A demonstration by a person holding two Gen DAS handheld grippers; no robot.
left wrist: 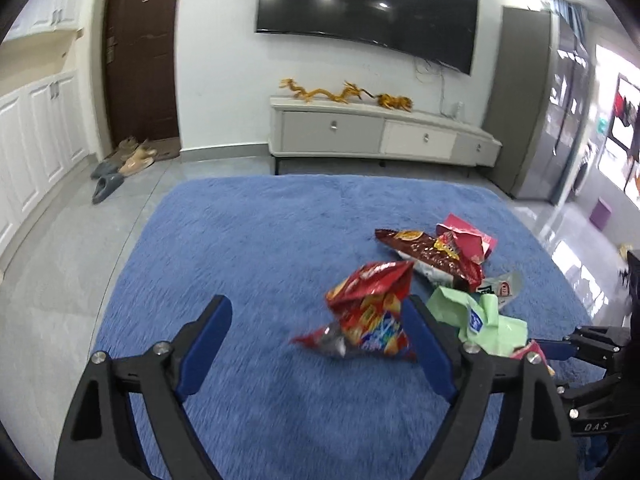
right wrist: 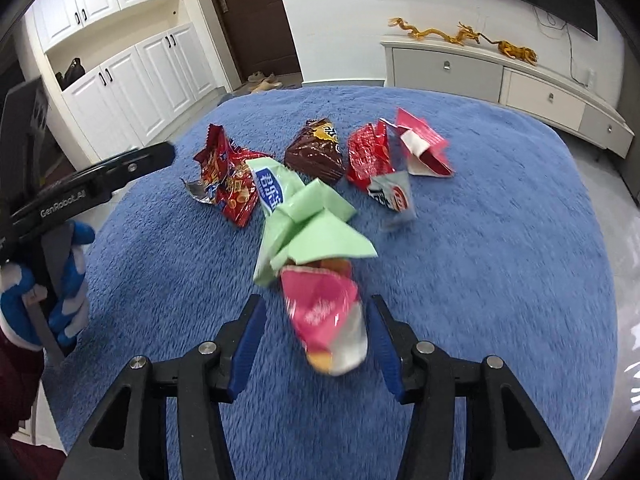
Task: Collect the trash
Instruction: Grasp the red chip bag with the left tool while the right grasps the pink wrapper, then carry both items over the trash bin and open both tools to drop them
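Blue rug (left wrist: 248, 248) fills most of both views and is the reference for everything; all the trash lies loose on it in one cluster, toward the rug's TV-cabinet (left wrist: 376, 132) side and right of its centre in the left wrist view. Left tool (left wrist: 316, 328) pitched down at the rug, jaws wide and apart, nothing clamped: red snack bag (left wrist: 372, 312) sits on the rug just inside its right finger, touching or overlapping that finger in the view, contact not certain. Right tool (right wrist: 316, 332) pitched more steeply down at the rug's near part, jaws at a medium gap, pink-and-silver wrapper (right wrist: 328, 320) between them; wrapper is motion-blurred, and I see a gap to the left pad while the right pad looks close to it, so not pressed from both sides. Green paper wrapper (right wrist: 308, 224) lies just beyond the pink one, overlapping its far edge. Farther up the rug: brown bag (right wrist: 316, 152), crumpled red wrapper (right wrist: 368, 156), red-and-white paper box (right wrist: 424, 148), small grey sachet (right wrist: 394, 196). In the right wrist view the left tool's black body comes in over the rug's left edge, held by a blue-and-white gloved hand (right wrist: 60, 276); its tips are cut off there. Print on the bags is too blurred to read. Right tool shows only as a sliver at the rug's right edge in the left wrist view.
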